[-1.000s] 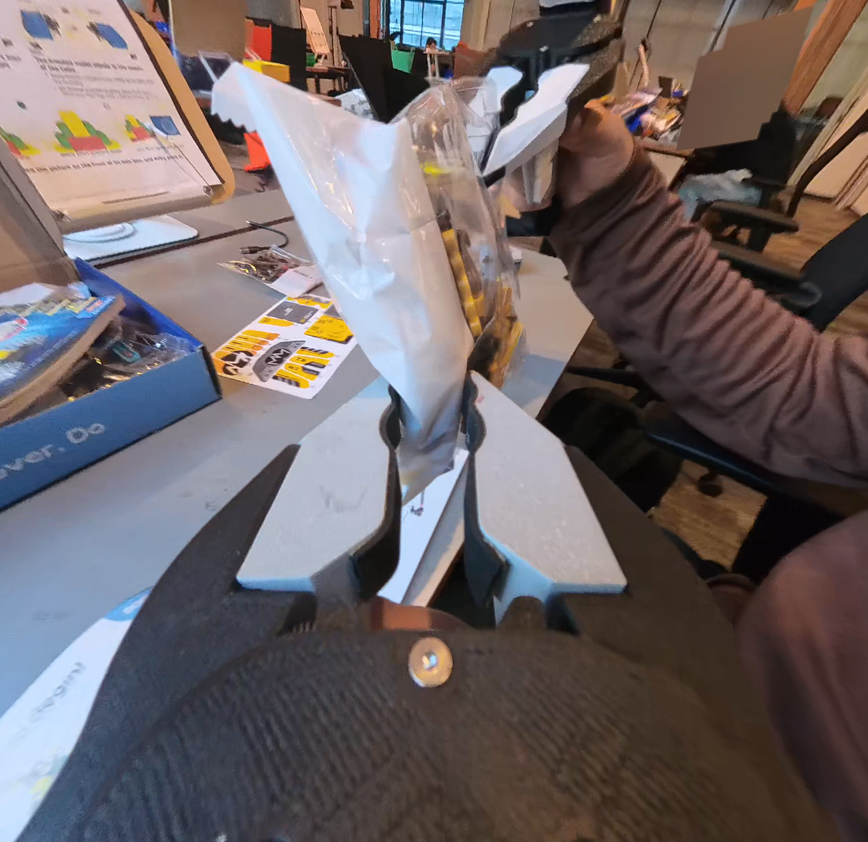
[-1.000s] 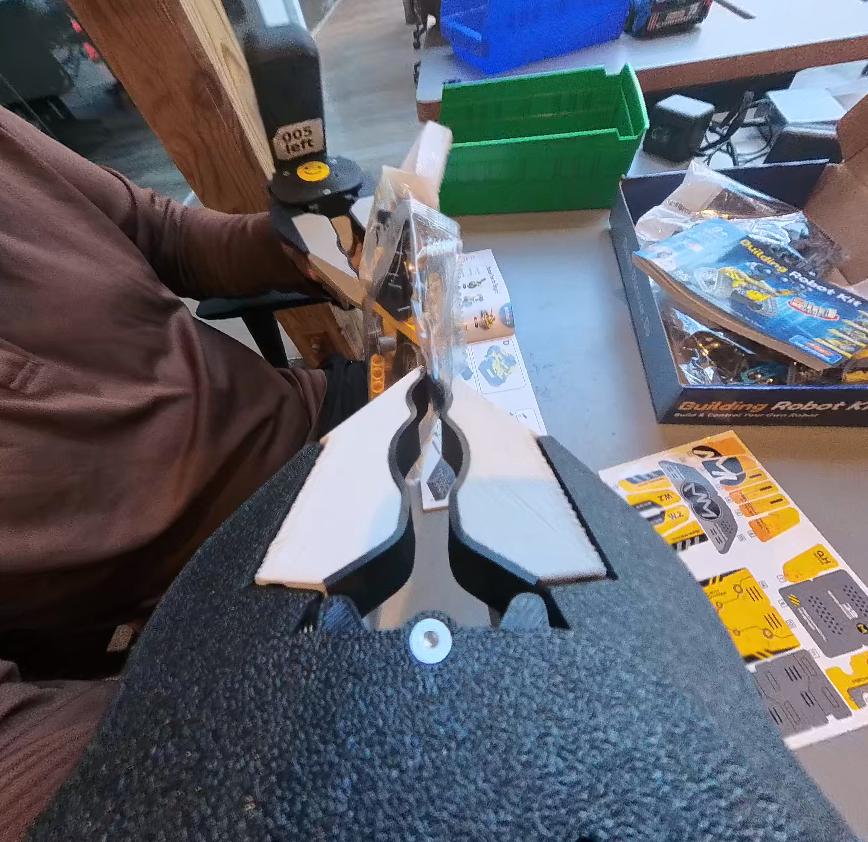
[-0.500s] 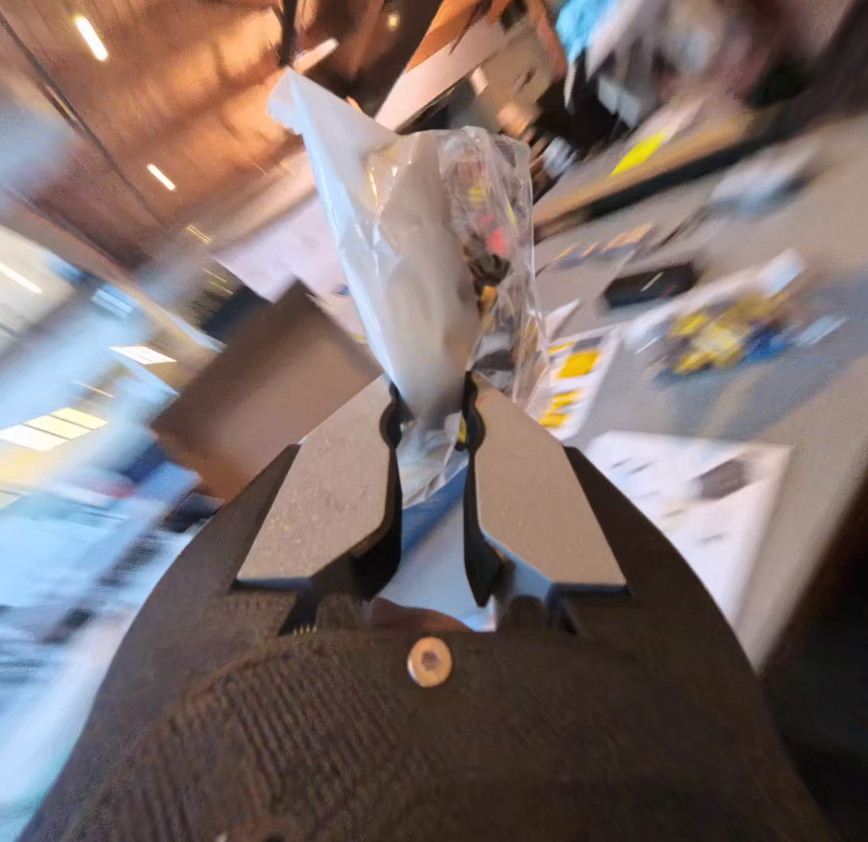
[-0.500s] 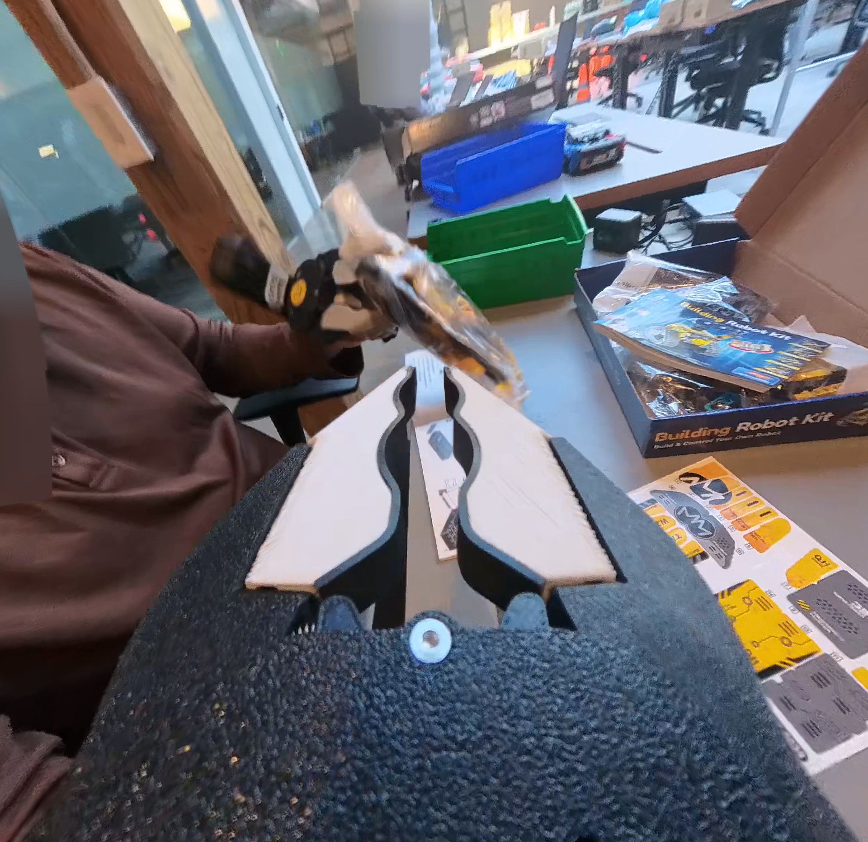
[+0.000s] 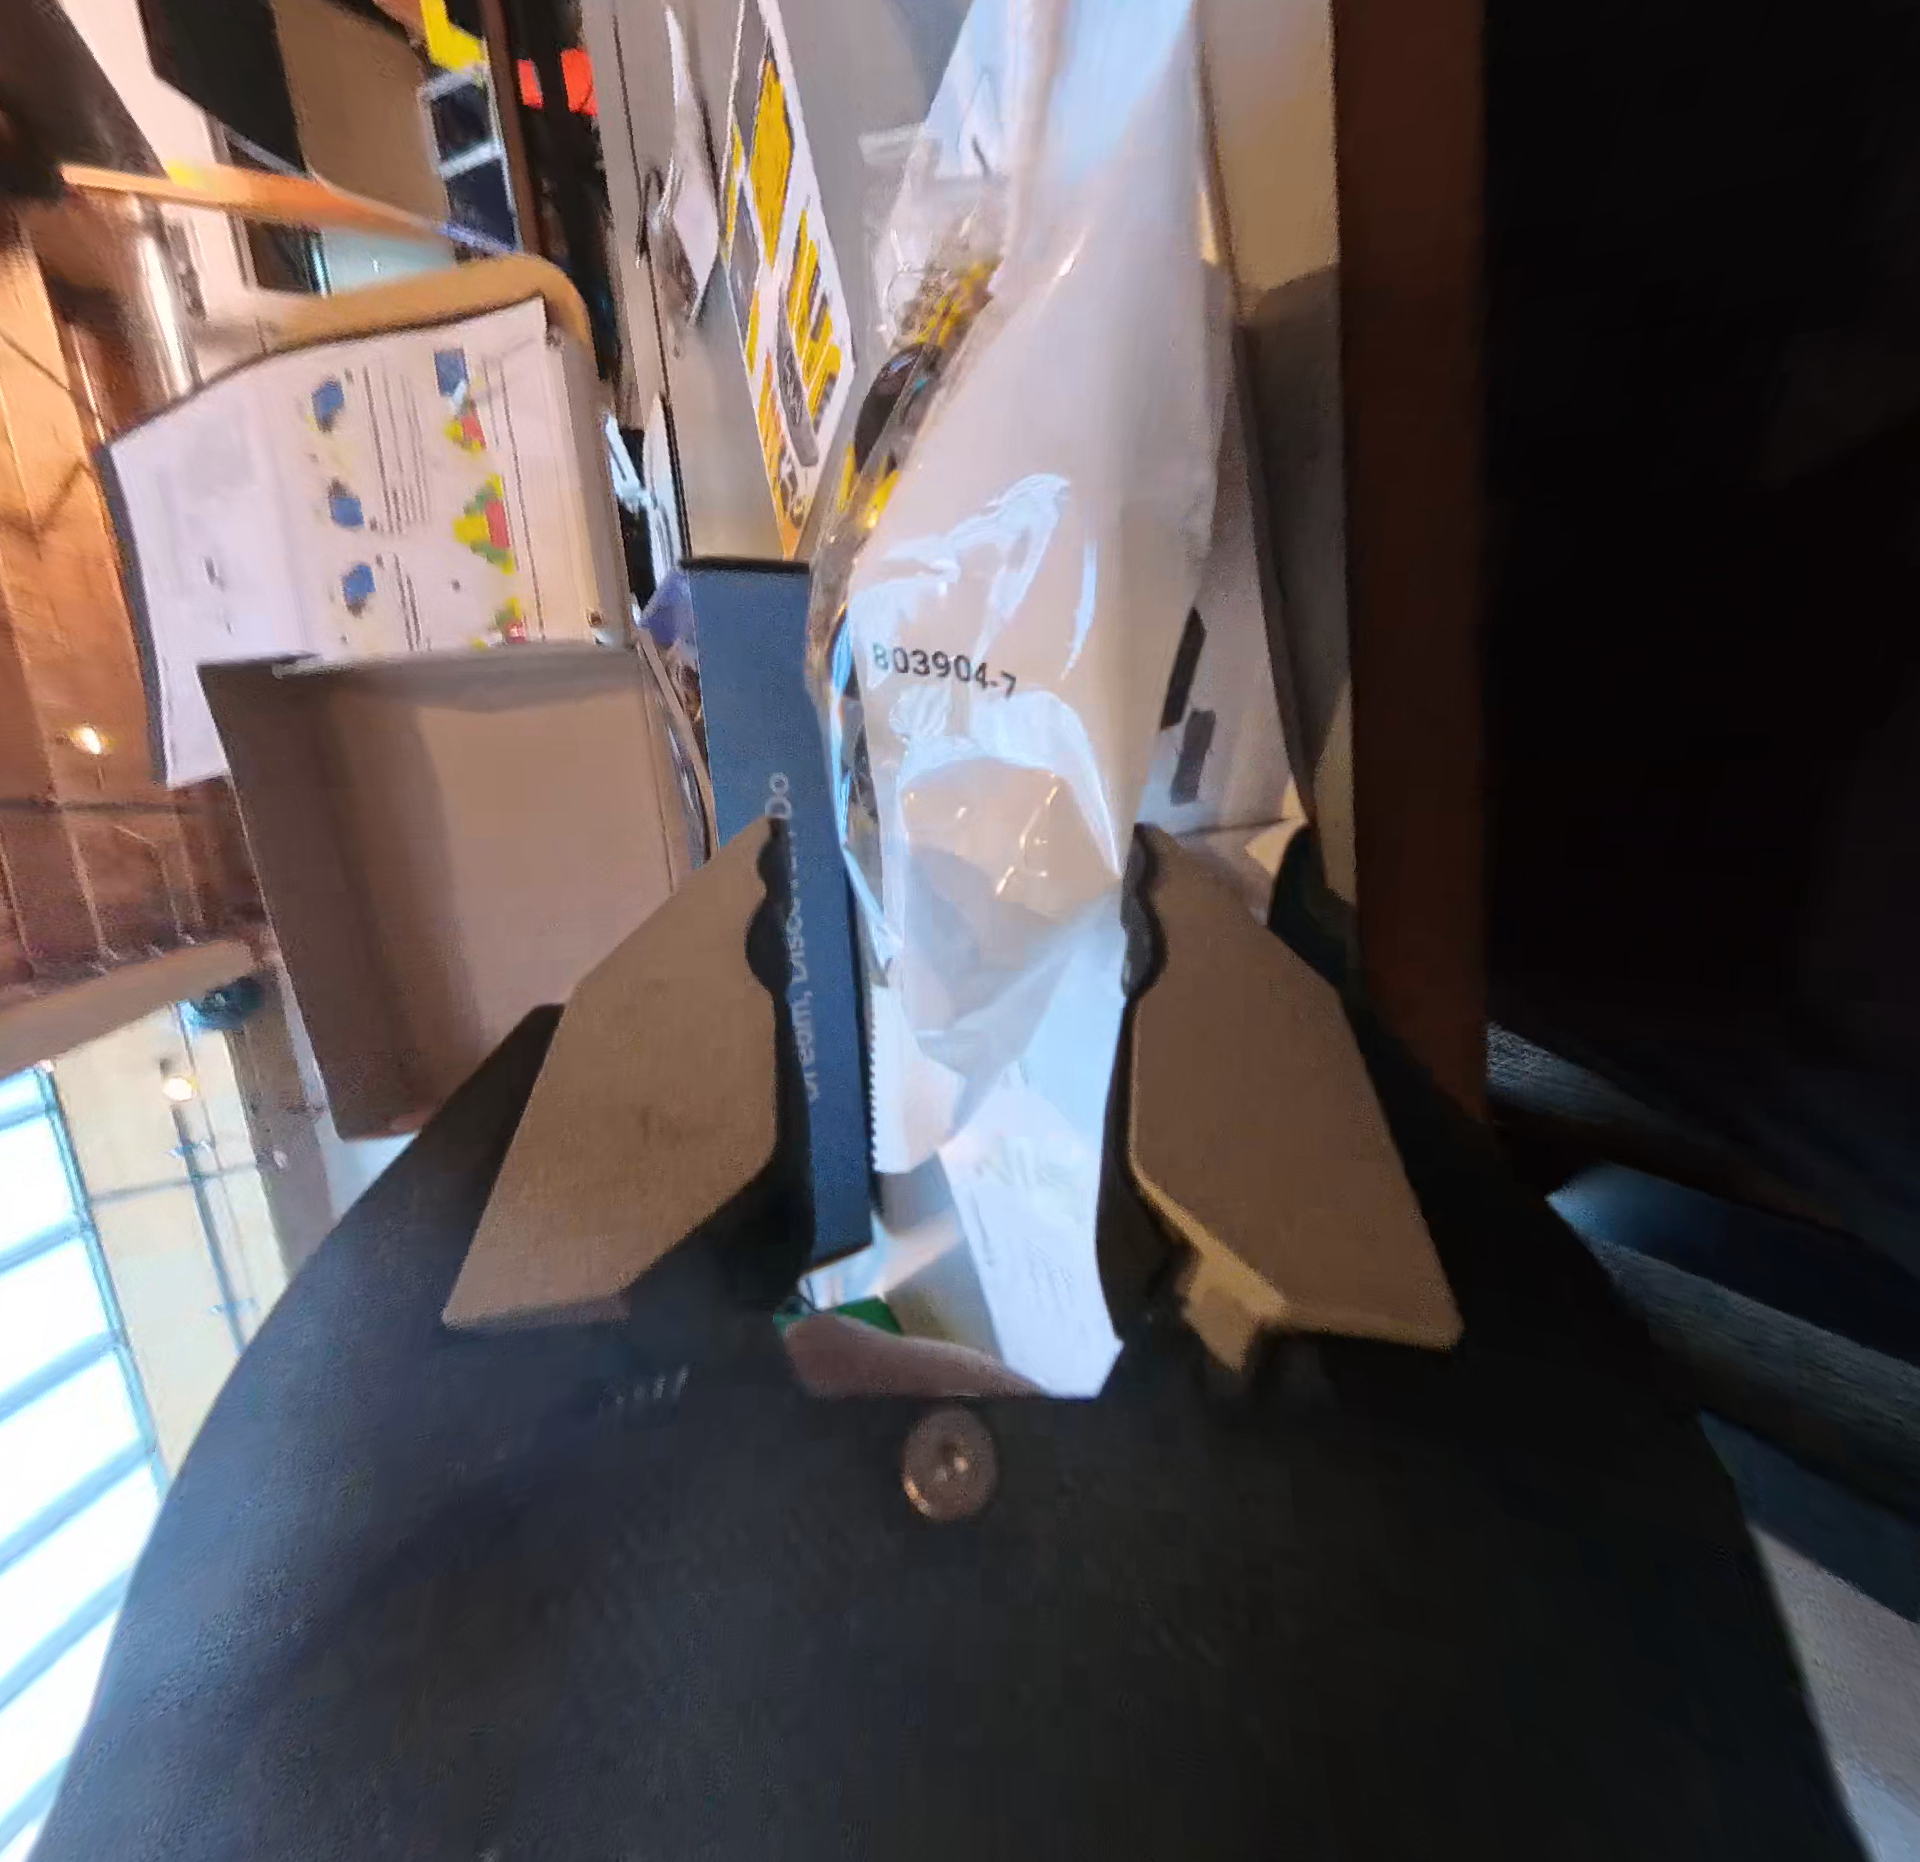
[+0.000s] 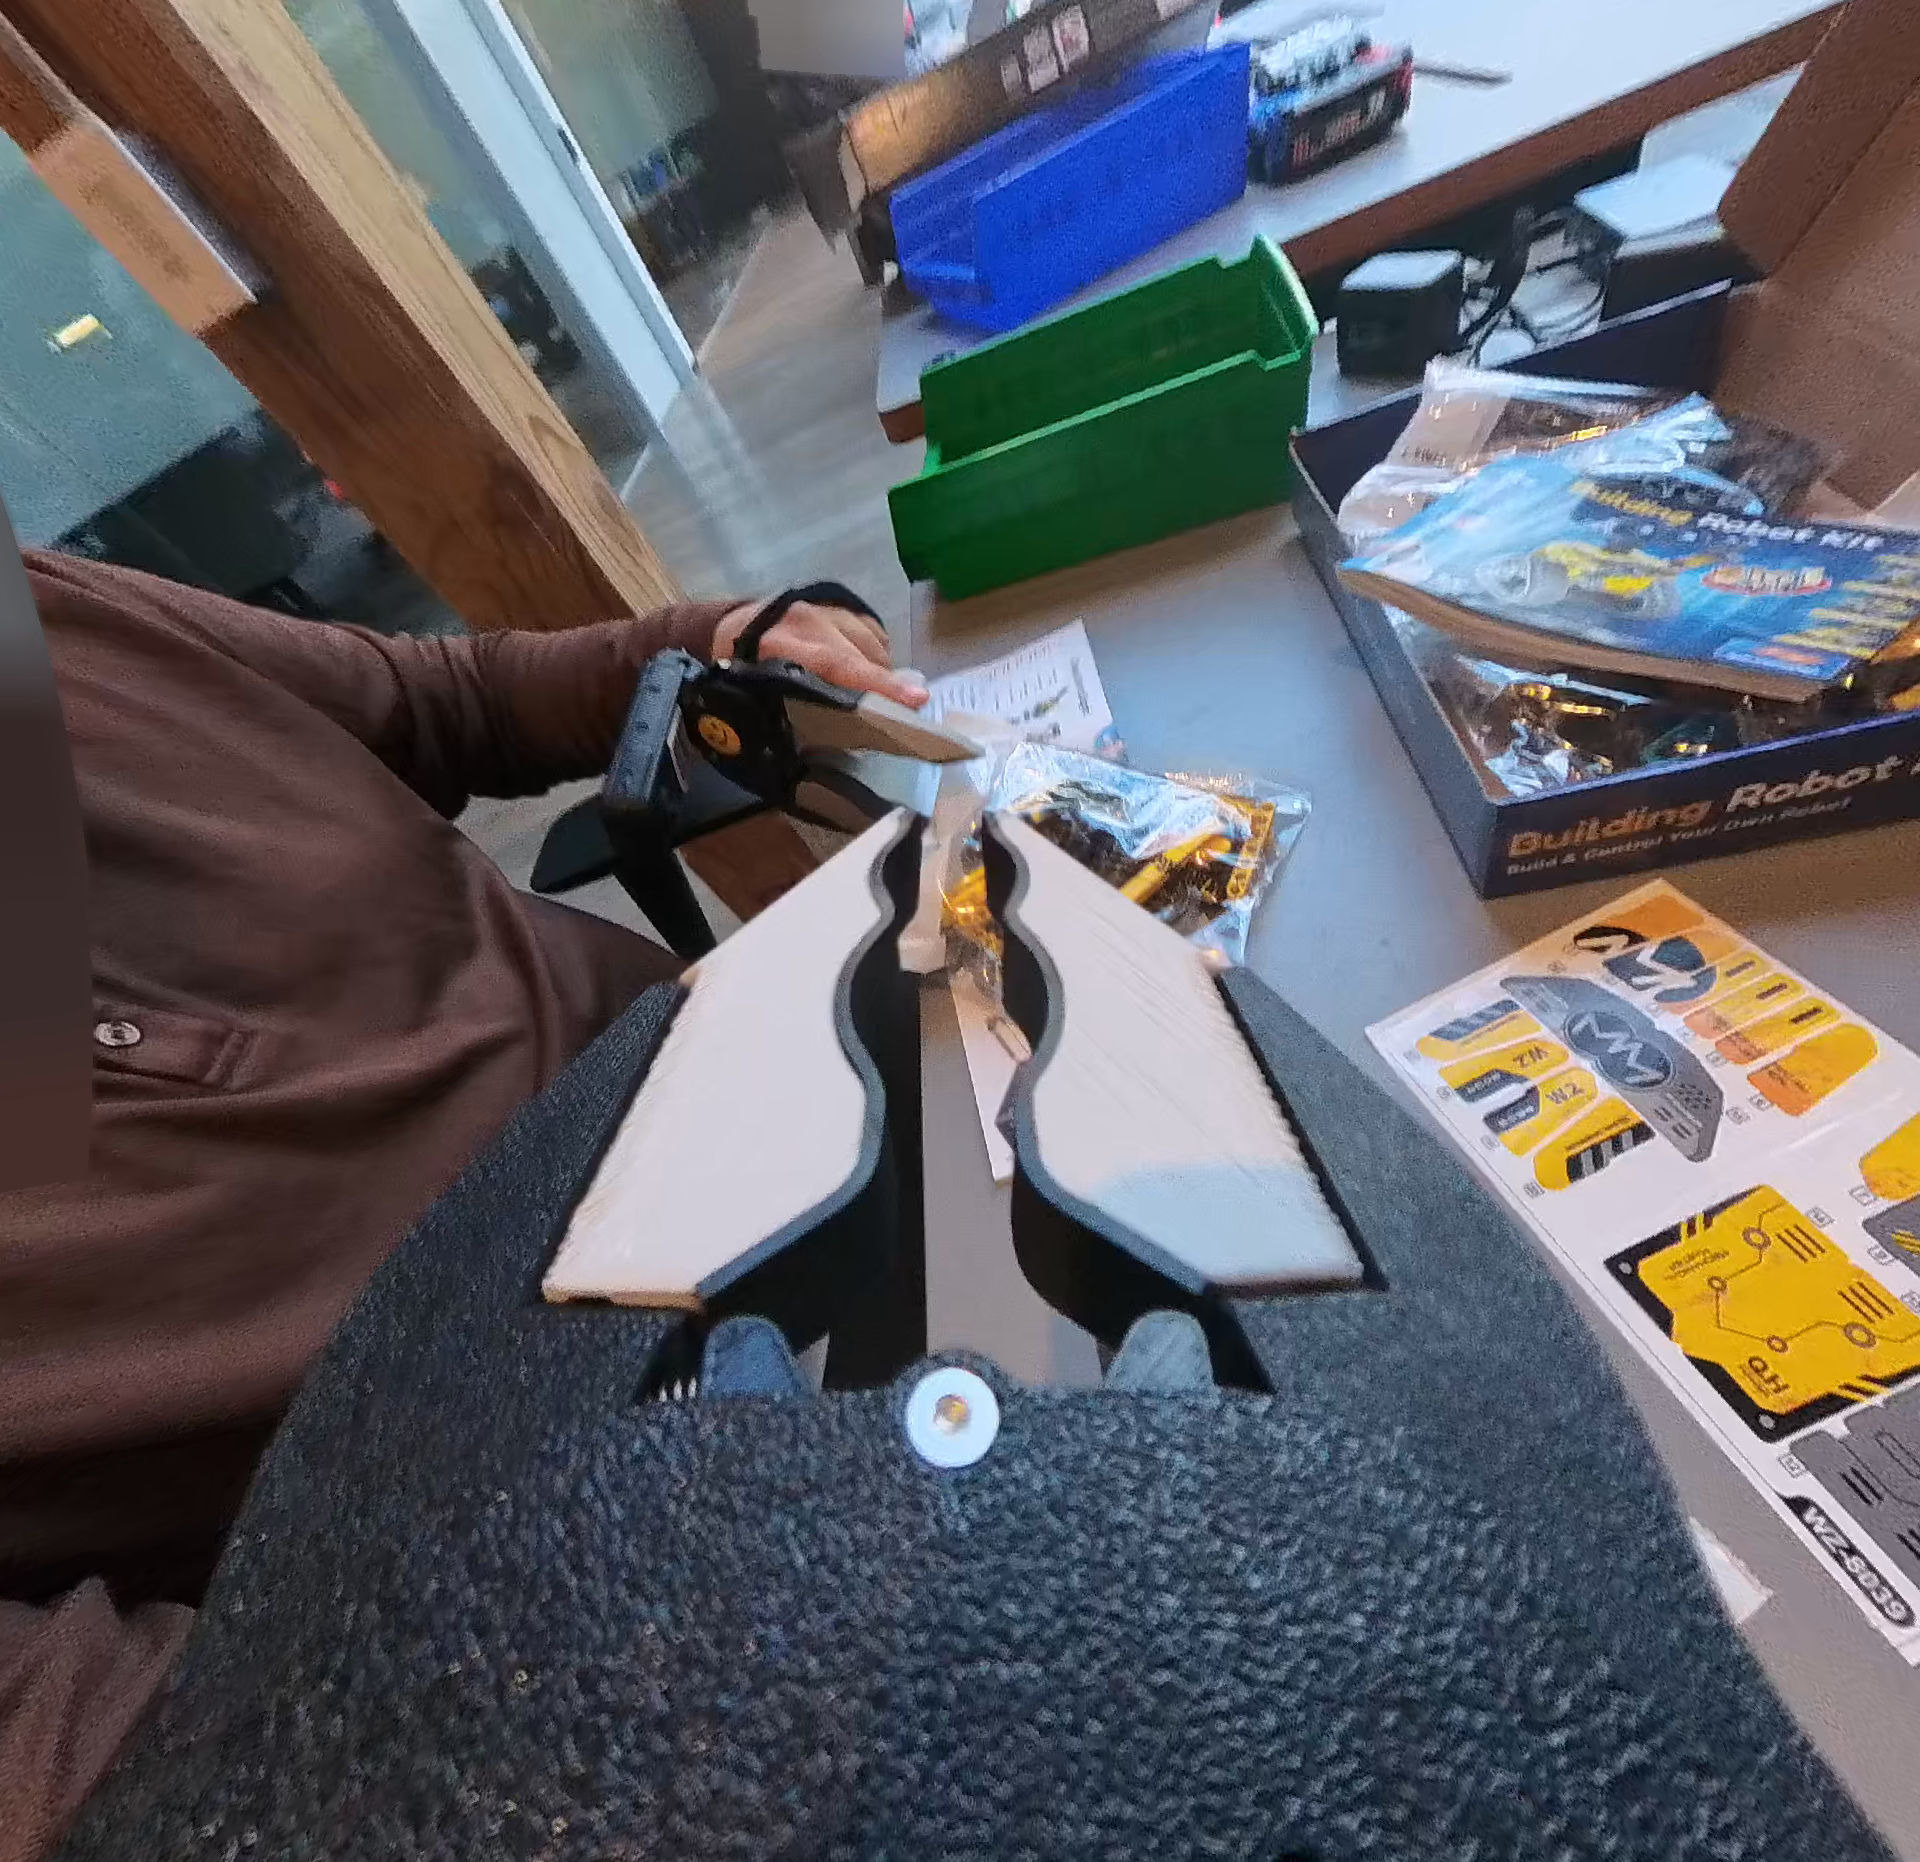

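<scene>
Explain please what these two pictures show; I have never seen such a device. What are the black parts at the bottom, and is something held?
There is no robot here: a person holds a two-finger tool in each hand, and a camera on each tool looks forward along its fingers. One picture comes from the left hand-held gripper, turned sideways, so the room looks rotated. It stands open around a clear plastic bag of yellow and black parts, not clamping it. The other comes from the right hand-held gripper, open and empty. It shows the bag lying on the grey table, near a leaflet, a green bin, a sticker sheet and a blue box with a booklet.
</scene>
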